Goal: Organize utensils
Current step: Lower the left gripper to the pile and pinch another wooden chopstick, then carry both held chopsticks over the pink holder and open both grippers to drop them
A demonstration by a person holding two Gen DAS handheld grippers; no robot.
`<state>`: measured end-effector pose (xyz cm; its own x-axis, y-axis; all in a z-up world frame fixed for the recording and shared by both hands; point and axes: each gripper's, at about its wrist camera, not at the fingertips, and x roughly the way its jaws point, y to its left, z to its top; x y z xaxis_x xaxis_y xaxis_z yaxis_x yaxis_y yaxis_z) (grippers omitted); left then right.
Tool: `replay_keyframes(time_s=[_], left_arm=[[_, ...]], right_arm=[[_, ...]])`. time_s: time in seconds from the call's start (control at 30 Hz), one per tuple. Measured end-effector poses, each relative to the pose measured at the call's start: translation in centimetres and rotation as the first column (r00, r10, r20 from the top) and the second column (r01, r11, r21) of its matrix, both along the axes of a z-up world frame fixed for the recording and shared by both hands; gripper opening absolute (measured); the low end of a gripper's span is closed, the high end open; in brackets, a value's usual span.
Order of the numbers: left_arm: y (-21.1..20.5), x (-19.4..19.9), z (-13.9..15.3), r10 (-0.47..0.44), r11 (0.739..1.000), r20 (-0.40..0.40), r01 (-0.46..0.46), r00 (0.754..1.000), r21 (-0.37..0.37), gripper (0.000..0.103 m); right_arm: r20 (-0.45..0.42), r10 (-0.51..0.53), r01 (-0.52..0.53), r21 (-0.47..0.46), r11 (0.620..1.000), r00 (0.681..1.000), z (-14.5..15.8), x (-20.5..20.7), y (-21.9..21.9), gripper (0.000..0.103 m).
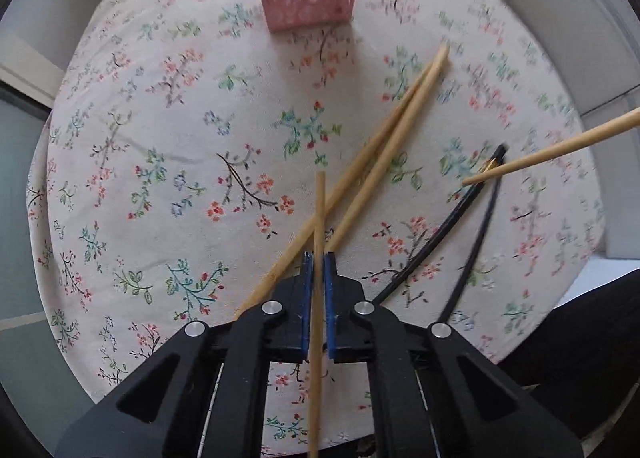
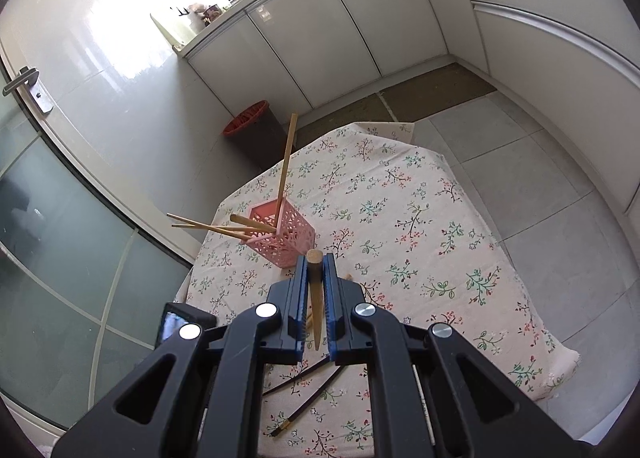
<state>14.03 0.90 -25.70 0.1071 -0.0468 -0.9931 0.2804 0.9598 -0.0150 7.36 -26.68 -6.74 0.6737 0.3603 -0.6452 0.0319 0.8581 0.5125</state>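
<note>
Chopsticks are in both grippers. Nearest, the left gripper (image 1: 319, 258) points down at the flowered tablecloth (image 1: 160, 161) and its blue pads are clenched on one wooden chopstick (image 1: 319, 217). Under it lie two more wooden chopsticks (image 1: 400, 129), crossed, and to the right two black chopsticks (image 1: 472, 213). The right gripper (image 2: 316, 260) grasps another wooden chopstick (image 2: 315, 298). Farther away stands the pink holder (image 2: 286, 242), with several chopsticks (image 2: 286, 161) leaning in it.
</note>
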Motion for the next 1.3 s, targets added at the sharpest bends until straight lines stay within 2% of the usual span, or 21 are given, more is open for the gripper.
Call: replay_keyframes(time_s=[0.1,0.23,0.33,0.53,0.77,1.03,1.13,1.2,1.3], left_arm=[[1.0,-0.7,3.7,0.004,0.998,0.083,0.001,0.997,-0.060,0.005],[1.2,-1.9,9.4,0.015,0.992,0.210,0.012,0.978,-0.129,0.005],[1.1,-2.8,13.8,0.020,0.986,0.308,0.033,0.951,-0.165,0.005],[-0.6,-3.0,19.7,0.017,0.977,0.441,0.079,0.897,-0.199,0.005],[-1.8,-1.2,25.3,0.024,0.972,0.536,0.107,0.844,-0.211,0.005],[-2.5,2.2,30.1,0.052,0.972,0.616,0.102,0.786,-0.212,0.005],[-2.6,4.1,30.4,0.080,0.970,0.627,0.084,0.775,-0.228,0.005],[-2.8,5.5,30.0,0.087,0.976,0.640,0.062,0.764,-0.207,0.005],[-3.2,7.6,28.6,0.085,0.982,0.641,0.045,0.763,-0.185,0.005]], right_arm=[[0.025,0.005,-0.005,-0.024,1.000,1.000,1.5,-0.1,0.2,0.008],[0.062,0.013,-0.010,-0.047,0.999,0.998,3.9,-0.2,0.3,0.008],[0.095,0.014,-0.009,-0.061,0.998,0.995,5.9,-0.3,0.1,0.008],[0.138,-0.009,0.020,-0.076,0.997,0.990,9.6,0.3,-1.0,0.008],[0.192,-0.050,0.063,-0.061,0.996,0.980,14.6,1.6,-3.2,0.008],[0.271,-0.046,0.066,-0.063,0.996,0.961,19.1,3.9,-3.5,0.008],[0.290,-0.026,0.051,-0.077,0.996,0.957,19.8,5.2,-2.5,0.008],[0.297,-0.009,0.039,-0.093,0.995,0.955,19.8,6.2,-1.6,0.008],[0.296,0.017,0.016,-0.110,0.994,0.955,19.2,7.9,-0.2,0.008]])
